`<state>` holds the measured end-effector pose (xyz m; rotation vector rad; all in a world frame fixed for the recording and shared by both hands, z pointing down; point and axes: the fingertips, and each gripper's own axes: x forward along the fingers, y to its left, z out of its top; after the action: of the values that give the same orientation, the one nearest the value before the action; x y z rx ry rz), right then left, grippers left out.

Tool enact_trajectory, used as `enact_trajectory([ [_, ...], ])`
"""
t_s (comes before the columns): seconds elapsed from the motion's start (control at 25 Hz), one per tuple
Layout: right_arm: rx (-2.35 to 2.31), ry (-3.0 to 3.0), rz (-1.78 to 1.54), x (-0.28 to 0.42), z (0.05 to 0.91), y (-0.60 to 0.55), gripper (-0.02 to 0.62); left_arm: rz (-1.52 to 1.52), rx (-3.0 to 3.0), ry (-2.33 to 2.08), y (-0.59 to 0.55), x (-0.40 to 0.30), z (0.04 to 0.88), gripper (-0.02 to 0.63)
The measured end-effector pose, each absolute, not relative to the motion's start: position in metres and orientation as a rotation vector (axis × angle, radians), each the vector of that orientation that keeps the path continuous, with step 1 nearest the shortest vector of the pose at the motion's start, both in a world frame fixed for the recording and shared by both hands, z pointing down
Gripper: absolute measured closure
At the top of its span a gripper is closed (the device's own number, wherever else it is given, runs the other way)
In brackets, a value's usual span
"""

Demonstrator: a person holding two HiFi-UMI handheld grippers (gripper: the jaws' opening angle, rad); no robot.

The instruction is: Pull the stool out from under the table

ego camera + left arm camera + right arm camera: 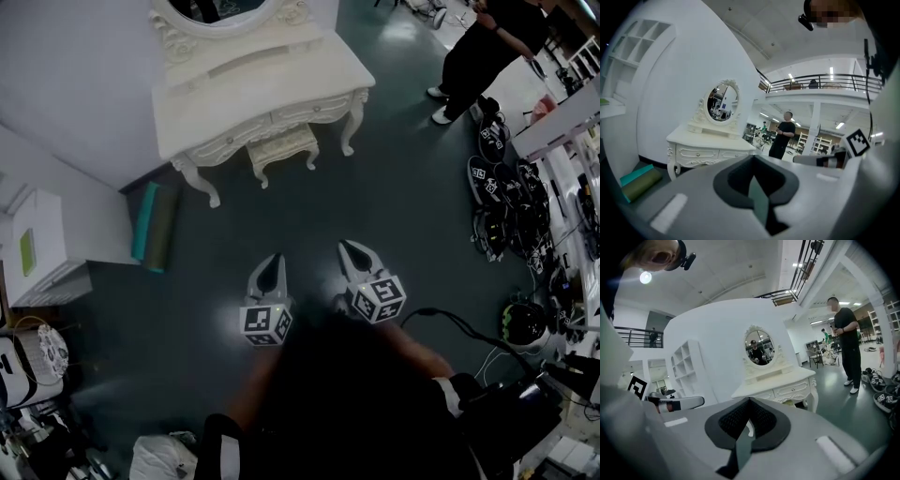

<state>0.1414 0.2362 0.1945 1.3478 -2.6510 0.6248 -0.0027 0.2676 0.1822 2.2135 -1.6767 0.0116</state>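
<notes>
stool [284,148] tucked under counter [272,84], well apart from left gripper [274,258] and right gripper [351,247], both empty with fingers pressed together. risk: arriving unspread, knocking the seat, or dragging it crooked into a counter leg.

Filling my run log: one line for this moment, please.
stage: pre-grasp | stool: under table, untouched | left gripper: shut, empty | right gripper: shut, empty

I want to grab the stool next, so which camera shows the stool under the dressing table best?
The head view: the stool shows from above, seat and legs, half tucked under the dressing table. The right gripper view catches only a sliver under the table; the left gripper view shows none of it.
</notes>
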Motion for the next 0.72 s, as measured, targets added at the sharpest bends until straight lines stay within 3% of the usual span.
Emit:
enact_trajectory([
  [0.72, 1.423, -2.587, 0.768, 0.056, 0.215, 0.214, 0.598, 0.017, 2.219, -1.627, 0.246, -0.103, 0.198, 0.6],
])
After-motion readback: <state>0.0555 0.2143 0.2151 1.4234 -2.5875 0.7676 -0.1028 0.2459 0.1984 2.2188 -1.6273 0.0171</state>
